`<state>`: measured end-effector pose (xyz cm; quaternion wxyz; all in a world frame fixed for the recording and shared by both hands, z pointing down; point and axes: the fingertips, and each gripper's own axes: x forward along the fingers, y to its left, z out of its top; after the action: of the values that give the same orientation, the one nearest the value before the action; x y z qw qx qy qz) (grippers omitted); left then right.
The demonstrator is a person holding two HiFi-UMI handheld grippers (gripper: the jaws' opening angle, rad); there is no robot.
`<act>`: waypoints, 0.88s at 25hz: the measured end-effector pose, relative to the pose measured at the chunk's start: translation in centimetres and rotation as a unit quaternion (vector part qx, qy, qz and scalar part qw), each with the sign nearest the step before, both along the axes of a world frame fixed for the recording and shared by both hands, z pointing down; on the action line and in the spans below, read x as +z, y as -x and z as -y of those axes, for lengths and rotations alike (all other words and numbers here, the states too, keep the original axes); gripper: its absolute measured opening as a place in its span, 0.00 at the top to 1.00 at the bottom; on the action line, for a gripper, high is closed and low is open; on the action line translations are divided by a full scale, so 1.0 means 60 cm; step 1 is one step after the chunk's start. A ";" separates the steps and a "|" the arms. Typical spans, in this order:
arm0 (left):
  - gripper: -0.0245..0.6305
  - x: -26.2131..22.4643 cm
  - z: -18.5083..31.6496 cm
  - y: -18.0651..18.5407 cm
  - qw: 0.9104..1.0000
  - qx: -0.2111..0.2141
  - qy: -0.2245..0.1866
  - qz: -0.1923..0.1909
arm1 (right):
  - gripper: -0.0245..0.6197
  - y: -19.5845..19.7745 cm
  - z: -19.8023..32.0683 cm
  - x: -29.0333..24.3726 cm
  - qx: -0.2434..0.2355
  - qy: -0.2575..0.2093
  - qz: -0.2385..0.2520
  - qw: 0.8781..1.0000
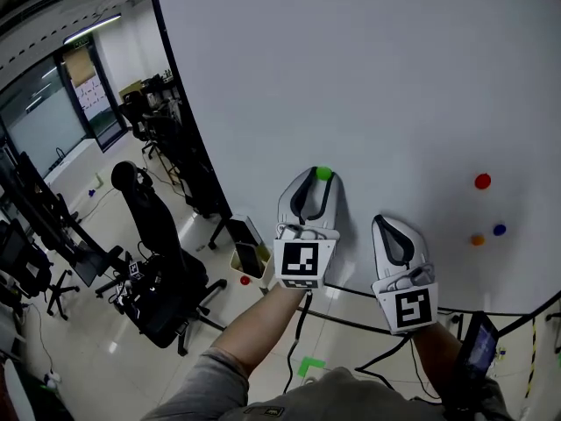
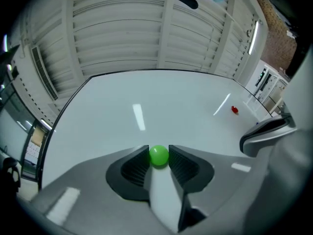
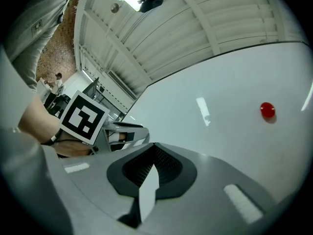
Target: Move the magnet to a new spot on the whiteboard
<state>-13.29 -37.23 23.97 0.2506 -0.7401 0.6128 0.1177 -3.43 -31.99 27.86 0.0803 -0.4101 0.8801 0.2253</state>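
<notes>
While I am watching the head view, the left gripper is pointing up at the whiteboard, and its jaws are pinching the green magnet right at their tips. In the left gripper view the ribbed pads are pressing on the ball-shaped magnet from both sides, with the jaws standing only as far apart as the magnet is wide. The magnet is showing against the lower middle of the board, though I cannot tell whether it is touching the surface.

The right gripper is hovering just beside the left one, lower and to its right, also aimed at the board. Its own view is showing the jaws closed together with nothing between them.

A red magnet is sitting on the board well to the right of both grippers. Below it, an orange magnet and a blue magnet are sitting close together. Off the board's left edge, a black office chair is standing on the floor.
</notes>
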 end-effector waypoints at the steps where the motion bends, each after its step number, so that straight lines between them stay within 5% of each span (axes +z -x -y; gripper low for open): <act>1: 0.79 -0.003 0.001 0.023 1.000 -0.004 0.000 -0.002 | 0.95 0.019 0.001 -0.003 -0.004 -0.002 0.000 1.000; 10: 0.79 -0.014 0.020 0.203 0.999 -0.039 0.002 -0.021 | 0.95 0.168 0.012 -0.012 -0.042 -0.012 -0.002 0.999; 22: 0.79 -0.032 0.034 0.368 0.995 -0.057 -0.016 -0.085 | 0.95 0.263 0.027 -0.007 -0.065 -0.014 -0.012 0.998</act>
<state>-35.40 -39.24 22.02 0.2156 -0.6874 0.6709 0.1756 -19.21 -33.60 27.42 0.0894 -0.3485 0.9025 0.2367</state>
